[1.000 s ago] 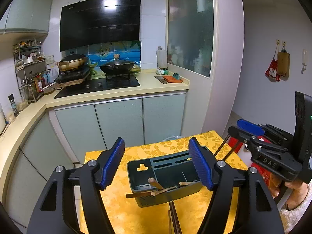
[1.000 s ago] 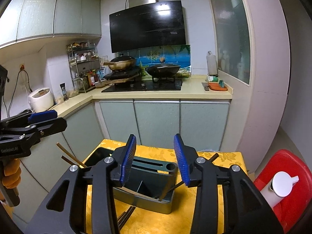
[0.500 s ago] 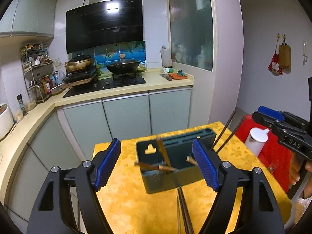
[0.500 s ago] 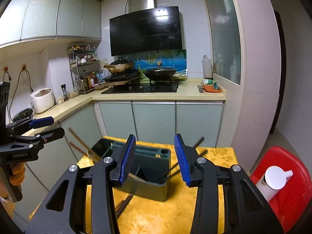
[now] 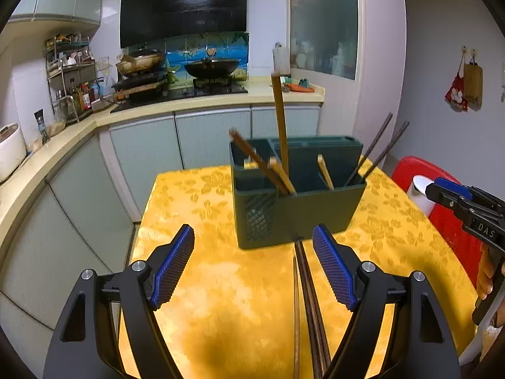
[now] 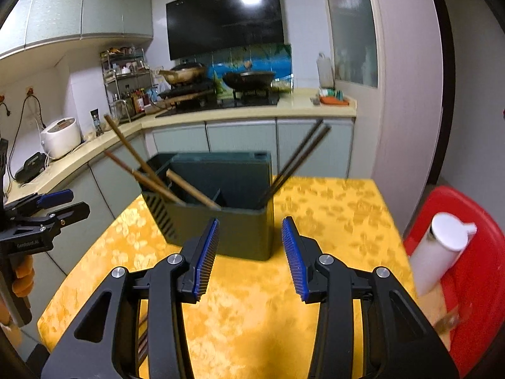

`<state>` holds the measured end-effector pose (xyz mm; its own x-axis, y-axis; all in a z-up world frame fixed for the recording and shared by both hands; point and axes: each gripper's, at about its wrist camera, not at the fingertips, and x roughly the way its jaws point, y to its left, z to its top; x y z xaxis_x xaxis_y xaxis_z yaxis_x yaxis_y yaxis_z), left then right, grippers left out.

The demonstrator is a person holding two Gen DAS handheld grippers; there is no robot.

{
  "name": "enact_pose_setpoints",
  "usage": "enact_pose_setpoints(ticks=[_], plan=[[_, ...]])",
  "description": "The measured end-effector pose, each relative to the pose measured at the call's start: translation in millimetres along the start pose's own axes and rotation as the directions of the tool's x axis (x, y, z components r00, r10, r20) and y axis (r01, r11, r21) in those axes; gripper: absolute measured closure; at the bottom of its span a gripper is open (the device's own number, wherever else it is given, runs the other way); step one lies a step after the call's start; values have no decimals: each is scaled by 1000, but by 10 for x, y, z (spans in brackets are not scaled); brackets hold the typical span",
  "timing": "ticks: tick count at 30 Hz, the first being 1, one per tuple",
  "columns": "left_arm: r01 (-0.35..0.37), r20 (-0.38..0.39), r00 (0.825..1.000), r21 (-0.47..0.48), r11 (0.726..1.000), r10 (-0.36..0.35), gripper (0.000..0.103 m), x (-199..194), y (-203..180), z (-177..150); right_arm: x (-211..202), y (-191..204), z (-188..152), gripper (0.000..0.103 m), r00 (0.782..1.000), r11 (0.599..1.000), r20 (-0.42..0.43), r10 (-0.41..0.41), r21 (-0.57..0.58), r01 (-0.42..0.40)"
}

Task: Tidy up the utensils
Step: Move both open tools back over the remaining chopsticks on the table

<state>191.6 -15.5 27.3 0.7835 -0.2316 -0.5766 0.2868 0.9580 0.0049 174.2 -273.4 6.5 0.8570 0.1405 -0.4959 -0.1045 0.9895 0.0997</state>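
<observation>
Your dark green plastic utensil caddy [image 5: 296,202] stands upright near the middle of the tabletop covered in yellow floral cloth [image 5: 221,284], and it is already partly filled. A pair of thin black chopsticks [image 5: 375,148] leans out of the caddy's right-hand end. Several light wooden chopsticks [image 5: 274,170] sit in the compartments toward its left side; one of them stands nearly upright while the others tilt left.

What is left lies just in front of the caddy: a few dark brown chopsticks [image 5: 307,300] flat on the cloth, running from the caddy's front wall back toward your left gripper [image 5: 252,265]. Their far tips look to be touching or almost touching the caddy; the pictures do not settle which.

The left gripper's jaws are spread wide and hold nothing, hovering in front of the caddy with the loose chopsticks close to the right-side finger. Your right gripper [image 6: 249,249] also has its jaws apart, somewhat narrower, and empty, pointed at the caddy's front right corner.

By my reading the job is more than half done. The loose chopsticks on the cloth look like the remaining work. A white bottle [image 6: 438,249] on a red plastic stool [image 6: 473,284], off to the caddy's right, seems no part of it.
</observation>
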Motion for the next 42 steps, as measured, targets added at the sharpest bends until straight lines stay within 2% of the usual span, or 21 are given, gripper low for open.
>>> enact_pose_setpoints(ticks=[15,21,29,37,42], plan=[[-57,-70,996,-81,995,51,28,-4,65,-477,-8,79,-435,62,998,999,-50,-27,26,29],[-85,-126,989,-83,993,74,28,-2,55,-800,23,200,-696,58,995,1000,-103,-9,10,11],[-87,-212,974,-56,995,73,28,-35,-18,-1313,74,376,-1086,58,980,999,-192,47,1,-47],[-44,-264,964,-7,999,41,28,-128,-187,-1665,70,686,-1346,57,961,992,-251,115,-20,-124],[-46,-281,958,25,999,52,28,-91,-249,-1815,72,897,-1461,57,948,984,-282,148,-51,-169]])
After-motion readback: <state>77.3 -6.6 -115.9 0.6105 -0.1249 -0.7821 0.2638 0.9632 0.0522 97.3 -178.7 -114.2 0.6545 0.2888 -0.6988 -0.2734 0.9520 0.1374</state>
